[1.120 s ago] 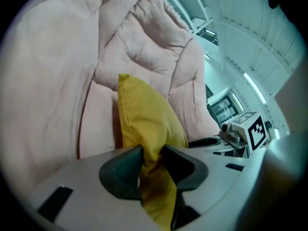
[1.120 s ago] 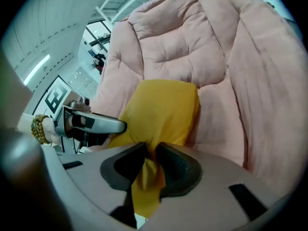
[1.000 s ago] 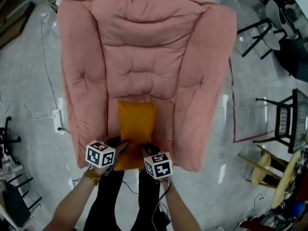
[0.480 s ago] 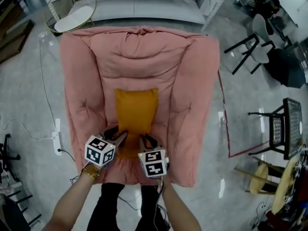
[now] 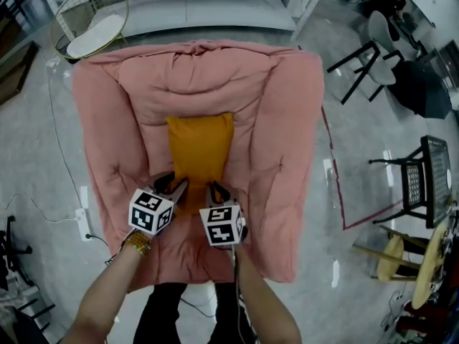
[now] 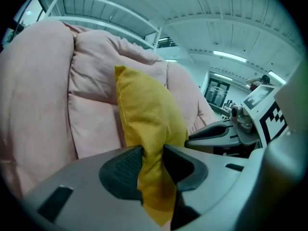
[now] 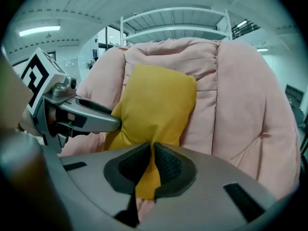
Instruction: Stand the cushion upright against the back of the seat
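A mustard-yellow cushion (image 5: 200,151) lies tilted up on the seat of a big pink padded chair (image 5: 280,120), its far edge near the backrest (image 5: 201,84). My left gripper (image 5: 179,185) is shut on the cushion's near left corner (image 6: 153,148). My right gripper (image 5: 214,188) pinches the near right corner (image 7: 153,150), and its jaws are still closing on the fabric. In the right gripper view the cushion (image 7: 156,105) rises in front of the backrest (image 7: 207,57), with the left gripper (image 7: 118,124) at its left edge.
The chair's thick pink armrests (image 5: 100,149) flank the seat. A round wire basket (image 5: 90,20) and white shelving (image 5: 215,6) stand behind the chair. Black chairs (image 5: 423,178) and stools are on the floor at the right. A cable and power strip (image 5: 82,210) lie on the left.
Both grippers have carried the cushion away from the seat's front edge toward the backrest and lifted it. The right jaws have narrowed on the fabric.
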Motion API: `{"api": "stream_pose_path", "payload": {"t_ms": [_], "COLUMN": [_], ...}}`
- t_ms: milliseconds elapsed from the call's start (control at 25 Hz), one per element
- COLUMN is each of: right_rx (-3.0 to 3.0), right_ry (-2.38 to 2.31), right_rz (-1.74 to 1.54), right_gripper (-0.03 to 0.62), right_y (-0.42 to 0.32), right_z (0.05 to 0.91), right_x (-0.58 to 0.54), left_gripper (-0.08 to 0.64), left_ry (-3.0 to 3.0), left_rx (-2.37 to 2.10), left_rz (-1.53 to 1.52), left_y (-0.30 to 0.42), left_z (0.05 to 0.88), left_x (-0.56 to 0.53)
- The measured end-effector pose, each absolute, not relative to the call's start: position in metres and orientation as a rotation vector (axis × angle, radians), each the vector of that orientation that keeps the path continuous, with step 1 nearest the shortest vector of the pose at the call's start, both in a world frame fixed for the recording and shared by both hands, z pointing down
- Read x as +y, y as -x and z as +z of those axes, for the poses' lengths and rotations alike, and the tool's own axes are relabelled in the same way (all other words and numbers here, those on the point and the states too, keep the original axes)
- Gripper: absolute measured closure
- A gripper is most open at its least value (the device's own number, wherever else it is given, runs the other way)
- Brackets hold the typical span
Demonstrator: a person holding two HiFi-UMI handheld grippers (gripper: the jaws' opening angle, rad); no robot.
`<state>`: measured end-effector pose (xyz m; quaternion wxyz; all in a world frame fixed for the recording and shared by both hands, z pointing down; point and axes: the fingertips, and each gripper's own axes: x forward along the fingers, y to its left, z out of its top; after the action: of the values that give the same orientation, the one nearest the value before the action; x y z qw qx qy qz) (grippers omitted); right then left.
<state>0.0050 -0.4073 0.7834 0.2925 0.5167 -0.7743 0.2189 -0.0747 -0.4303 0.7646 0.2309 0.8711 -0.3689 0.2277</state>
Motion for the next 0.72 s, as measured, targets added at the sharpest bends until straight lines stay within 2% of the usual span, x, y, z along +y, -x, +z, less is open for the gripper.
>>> {"api": "stream_pose_path", "payload": {"t_ms": [360,720], "right_rx": [-2.058,-2.152], "right_ry": [-1.320,-1.302], "right_rz": [0.588,0.601], "right_gripper": [0.548,0.538], "right_y": [0.012,0.006], "right_z": [0.807,0.779], "right_x": [-0.420,-0.402], "left_gripper": [0.407,0.394], "left_ry": [-2.289,-2.276], "left_rx": [-1.022,-1.032], "left_rz": [0.579,0.567], "left_y": [0.090,0.102], "left_z": [0.797,0.779], "left_x": [-0.444,-0.419]}}
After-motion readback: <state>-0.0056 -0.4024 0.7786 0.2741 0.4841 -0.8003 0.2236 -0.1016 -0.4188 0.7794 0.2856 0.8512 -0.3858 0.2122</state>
